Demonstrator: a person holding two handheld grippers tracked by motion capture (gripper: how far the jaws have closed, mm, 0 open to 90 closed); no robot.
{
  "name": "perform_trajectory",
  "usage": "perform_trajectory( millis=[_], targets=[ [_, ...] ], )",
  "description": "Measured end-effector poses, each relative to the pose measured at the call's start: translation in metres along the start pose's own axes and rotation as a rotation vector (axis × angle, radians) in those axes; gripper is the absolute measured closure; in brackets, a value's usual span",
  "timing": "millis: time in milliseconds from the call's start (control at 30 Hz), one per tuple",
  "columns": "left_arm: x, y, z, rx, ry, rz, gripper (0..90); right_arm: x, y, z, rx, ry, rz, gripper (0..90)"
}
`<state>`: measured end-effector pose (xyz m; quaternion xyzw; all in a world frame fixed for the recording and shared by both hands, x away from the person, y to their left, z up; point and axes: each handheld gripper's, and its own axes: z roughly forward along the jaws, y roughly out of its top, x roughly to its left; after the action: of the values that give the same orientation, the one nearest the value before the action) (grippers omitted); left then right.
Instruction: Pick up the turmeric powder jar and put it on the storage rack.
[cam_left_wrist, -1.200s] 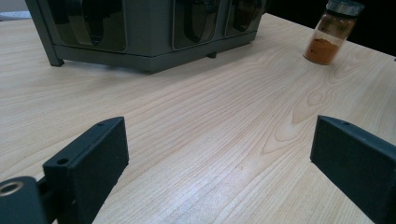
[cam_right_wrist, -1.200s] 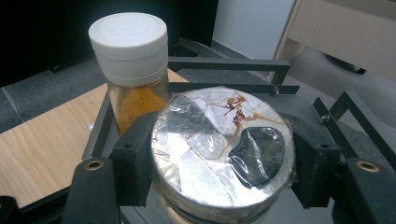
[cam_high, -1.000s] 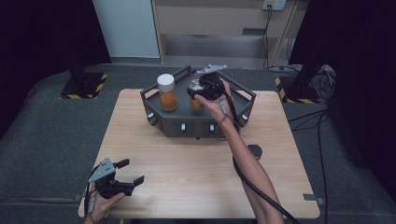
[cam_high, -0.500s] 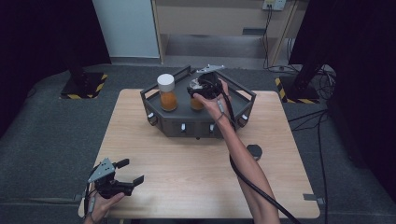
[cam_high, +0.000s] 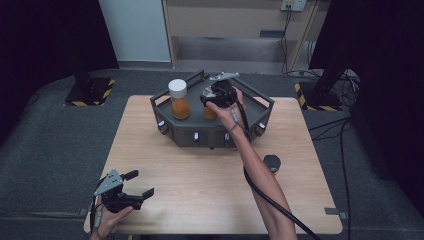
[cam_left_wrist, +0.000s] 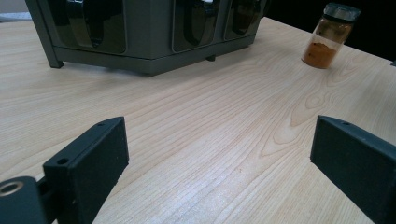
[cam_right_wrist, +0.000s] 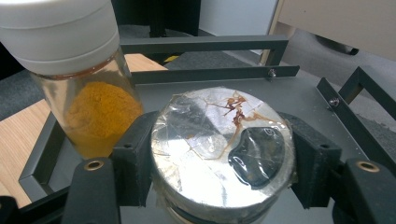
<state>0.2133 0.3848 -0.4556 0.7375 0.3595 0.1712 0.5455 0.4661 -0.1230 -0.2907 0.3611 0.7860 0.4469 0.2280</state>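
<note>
Down at the near edge of the table (cam_high: 200, 190), the left gripper (cam_high: 131, 187) is resting in the person's left hand (cam_high: 107, 220), and its jaws are standing wide apart with only bare wood between them. Past it, near the right side of the table, a small black lid (cam_high: 272, 162) is lying by itself. Farther back, the grey rack (cam_high: 215, 134) is sitting on the table, and the right hand (cam_high: 226, 106) is reaching over it. Up there the right gripper (cam_right_wrist: 219, 163) is squeezing a jar (cam_right_wrist: 223, 156) by its top, one jaw on each side of the neck, and the jar is sitting on the rack's top tray. A shiny foil seal, a bit torn and stained, is covering the jar's mouth. The jar is looking like hard, smooth glass holding orange powder, so it is probably light but slippery, and it could break if it drops. The foil is thin and could rip, so nothing should be pushing down on it. Holding it by the sides of the neck, as the jaws are doing, seems the best place. Just beside it, a second jar (cam_high: 179, 100) with a white cap is standing upright on the rack, close enough to get bumped.
</note>
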Motion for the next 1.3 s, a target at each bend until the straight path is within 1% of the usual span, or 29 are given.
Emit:
perform_trajectory(
  millis=[167, 333, 367, 433, 500, 567, 600, 667, 733, 800, 867, 933, 1000, 1067, 1167, 1300],
  targets=[
    [0.0, 0.0, 0.0, 0.0, -0.001, 0.0, 3.5, -0.002, -0.002, 0.0, -0.009, -0.002, 0.009, 34.2],
    [0.0, 0.0, 0.0, -0.001, -0.003, -0.001, 3.5, -0.004, -0.002, 0.0, -0.005, 0.005, 0.013, 33.6],
    [0.0, 0.0, 0.0, -0.001, -0.003, 0.0, 3.5, -0.003, -0.001, 0.0, -0.005, 0.001, 0.012, 31.5],
    [0.0, 0.0, 0.0, 0.0, -0.003, -0.001, 3.5, -0.001, -0.003, -0.003, -0.025, -0.013, 0.01, 26.1],
    [0.001, 0.0, 0.001, -0.001, -0.004, -0.001, 3.5, -0.003, -0.002, -0.007, -0.041, -0.01, 0.017, 21.4],
    [0.001, 0.0, 0.001, -0.002, -0.004, -0.001, 3.5, -0.003, 0.001, -0.011, -0.043, -0.014, 0.009, 17.4],
    [0.001, 0.0, 0.001, -0.002, -0.004, -0.001, 3.5, -0.003, 0.002, -0.013, -0.048, -0.013, 0.004, 16.7],
    [0.001, 0.0, 0.001, -0.002, -0.005, 0.0, 3.5, -0.002, 0.003, -0.021, -0.071, -0.026, -0.011, 14.9],
    [0.001, 0.0, 0.001, -0.002, -0.006, 0.001, 3.5, -0.006, 0.005, -0.027, -0.081, -0.002, -0.011, 14.0],
    [0.0, 0.0, 0.001, -0.001, -0.006, 0.003, 3.5, -0.004, 0.008, -0.036, -0.094, -0.011, -0.036, 13.6],
    [0.0, 0.0, 0.001, -0.002, -0.006, 0.003, 3.5, -0.005, 0.012, -0.044, -0.095, 0.0, -0.04, 11.9],
    [0.001, 0.0, 0.001, -0.001, -0.007, 0.002, 3.5, -0.005, 0.015, -0.053, -0.097, 0.003, -0.058, 11.6],
    [0.0, 0.0, 0.001, -0.002, -0.007, 0.004, 3.5, -0.004, 0.015, -0.063, -0.11, 0.003, -0.082, 11.0],
    [0.0, 0.0, 0.001, -0.002, -0.008, 0.003, 3.5, -0.005, 0.015, -0.072, -0.113, 0.006, -0.092, 10.4],
    [0.0, 0.0, 0.001, -0.004, -0.007, 0.004, 3.4, -0.009, 0.012, -0.085, -0.12, 0.028, -0.082, 9.8],
    [0.0, 0.0, 0.001, -0.004, -0.005, 0.004, 3.4, -0.011, 0.006, -0.101, -0.123, 0.029, -0.098, 9.7]
  ],
)
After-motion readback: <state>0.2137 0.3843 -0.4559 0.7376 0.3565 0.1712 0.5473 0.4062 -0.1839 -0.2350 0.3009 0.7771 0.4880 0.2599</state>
